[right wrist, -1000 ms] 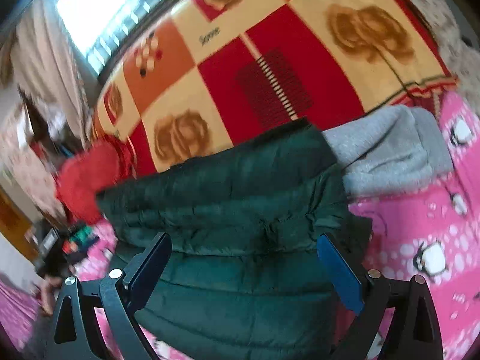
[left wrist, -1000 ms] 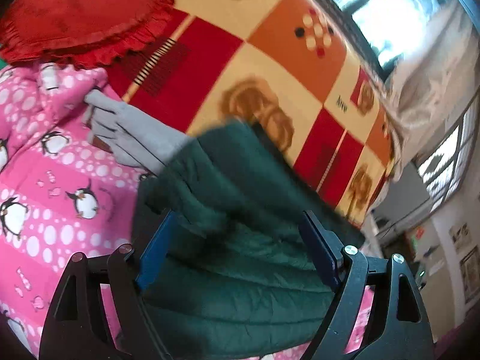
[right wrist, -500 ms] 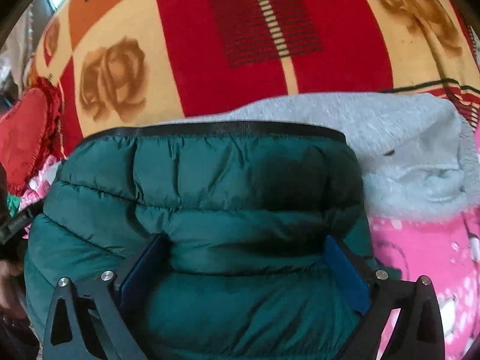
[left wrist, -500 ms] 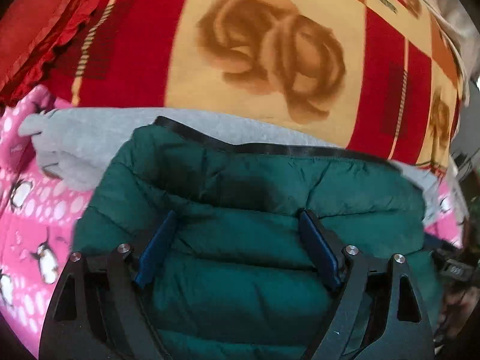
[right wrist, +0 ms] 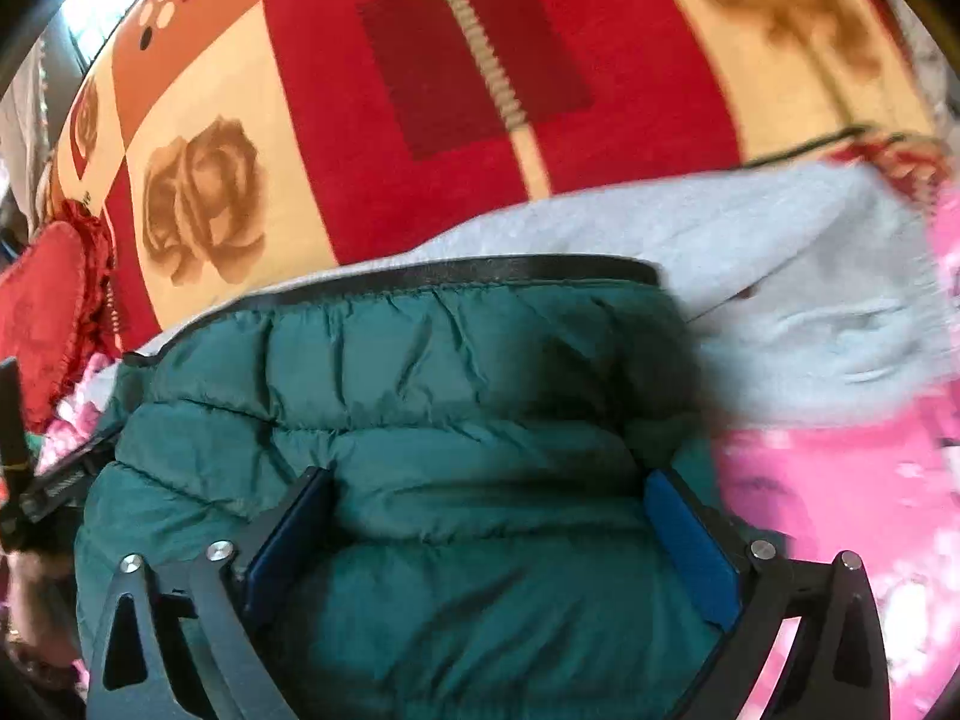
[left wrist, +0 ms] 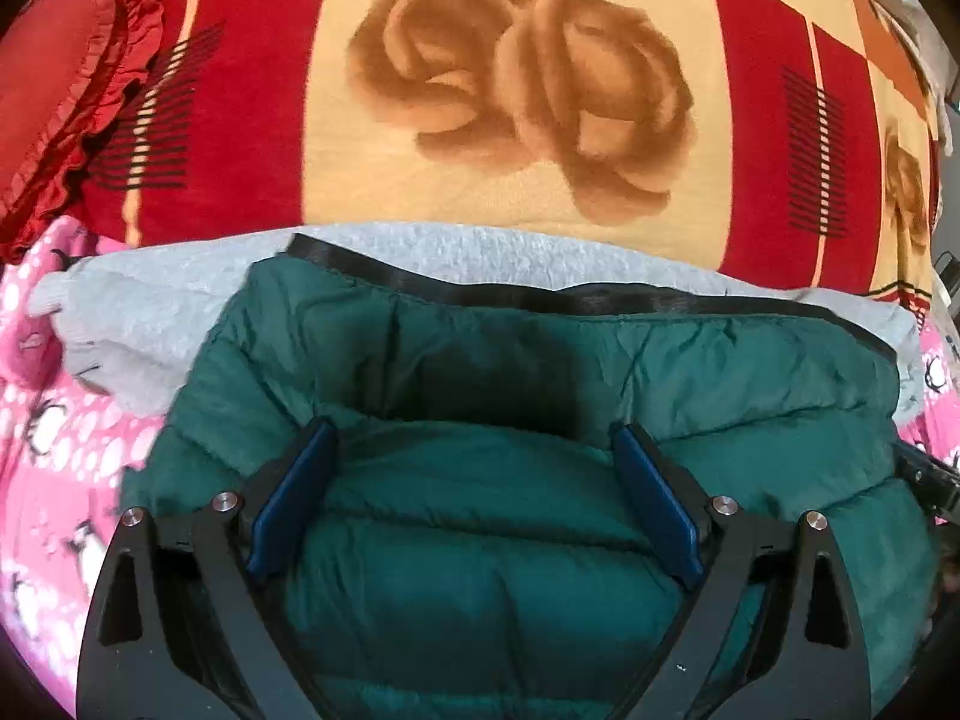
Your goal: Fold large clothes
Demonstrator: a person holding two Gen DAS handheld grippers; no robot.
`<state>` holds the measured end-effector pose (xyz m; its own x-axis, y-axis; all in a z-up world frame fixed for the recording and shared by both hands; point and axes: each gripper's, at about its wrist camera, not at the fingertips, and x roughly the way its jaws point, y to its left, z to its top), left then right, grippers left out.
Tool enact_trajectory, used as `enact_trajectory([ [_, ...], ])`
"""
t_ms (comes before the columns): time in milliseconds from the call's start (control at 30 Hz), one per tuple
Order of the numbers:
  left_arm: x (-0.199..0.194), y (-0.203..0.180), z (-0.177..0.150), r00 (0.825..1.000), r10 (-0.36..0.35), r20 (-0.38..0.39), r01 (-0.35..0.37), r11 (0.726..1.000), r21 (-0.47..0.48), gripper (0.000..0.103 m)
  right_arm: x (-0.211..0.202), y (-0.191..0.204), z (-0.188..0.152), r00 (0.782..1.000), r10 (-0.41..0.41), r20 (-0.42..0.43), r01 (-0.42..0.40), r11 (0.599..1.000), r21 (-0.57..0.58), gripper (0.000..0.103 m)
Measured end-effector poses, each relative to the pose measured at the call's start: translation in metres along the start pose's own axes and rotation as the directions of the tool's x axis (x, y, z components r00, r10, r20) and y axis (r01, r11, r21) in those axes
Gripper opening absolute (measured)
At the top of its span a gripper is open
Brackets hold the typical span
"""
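On the bed, a patchwork blanket (left wrist: pixel 516 102) in red, cream and orange fills the far ground in both views; a pink penguin sheet (left wrist: pixel 54 450) covers the near side. A red frilled cushion (left wrist: pixel 66 78) is seen at far left.

A grey garment (left wrist: pixel 144 324) lies flat between blanket and sheet. On top of it the green quilted jacket (left wrist: pixel 540 396) is stacked, black-trimmed edge (left wrist: pixel 540 294) facing the blanket. The jacket looks folded into a thick bundle; how many layers cannot be told.

Left gripper (left wrist: pixel 474 450): jaws spread wide, blue pads (left wrist: pixel 288 510) pressed into the puffed surface on either side of a quilted band. Nothing is seen clamped; fabric merely bulges between the pads. Right gripper (right wrist: pixel 489 498): same, jaws wide, pads (right wrist: pixel 690 546) sunk in padding near the jacket's right edge, no pinch visible. The right view is motion-blurred.

Handling, judged:
- Light, soft and springy is expected; folds likely to puff back unless pressed.
- The shell looks smooth, so slip out of the pads is likely with a shallow bite.
- A hold is best taken at the trimmed edge or a stitched seam, where padding is thin, one gripper per corner.
- Not fragile; the grey garment beneath may get dragged along.

Containers: none seen.
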<state>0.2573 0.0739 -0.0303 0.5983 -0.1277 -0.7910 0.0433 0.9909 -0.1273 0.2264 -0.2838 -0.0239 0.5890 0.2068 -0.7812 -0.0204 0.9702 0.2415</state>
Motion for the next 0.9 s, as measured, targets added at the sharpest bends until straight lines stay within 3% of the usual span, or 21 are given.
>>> enact_trajectory([
  [133,-0.073,0.013,-0.001,0.988,-0.11,0.11,0.112,0.994,-0.013,0.094,-0.065,0.015,-0.015,0.993,0.041,0.114,-0.032,0.996,-0.078,0.102],
  [233,-0.121,0.027,-0.01,0.971,-0.154,0.18,0.148,0.988,0.043,0.094,-0.086,0.02,-0.031,0.991,0.077,0.106,-0.066,0.992,-0.107,0.102],
  [300,-0.131,0.038,-0.019,0.97,-0.17,0.175,0.16,0.985,0.07,0.094,-0.09,0.017,-0.044,0.993,0.064,0.099,-0.052,0.991,-0.12,0.102],
  [433,-0.122,0.085,-0.048,0.981,-0.168,0.101,0.168,0.986,0.001,0.094,-0.085,0.01,-0.059,0.993,0.021,0.114,-0.012,0.997,-0.08,0.102],
  [567,-0.105,0.116,-0.072,0.961,-0.273,0.045,0.276,0.956,-0.099,0.094,-0.074,-0.002,-0.065,0.995,0.01,0.102,-0.006,0.999,-0.04,0.102],
  [700,-0.094,0.11,-0.076,0.95,-0.311,0.02,0.312,0.947,-0.074,0.094,-0.064,-0.005,-0.077,0.998,0.014,0.065,-0.012,0.999,-0.033,0.102],
  [900,-0.067,0.128,-0.052,0.935,-0.355,0.003,0.352,0.925,-0.142,0.094,-0.041,-0.032,-0.096,0.987,0.149,0.051,-0.154,0.981,0.117,0.103],
])
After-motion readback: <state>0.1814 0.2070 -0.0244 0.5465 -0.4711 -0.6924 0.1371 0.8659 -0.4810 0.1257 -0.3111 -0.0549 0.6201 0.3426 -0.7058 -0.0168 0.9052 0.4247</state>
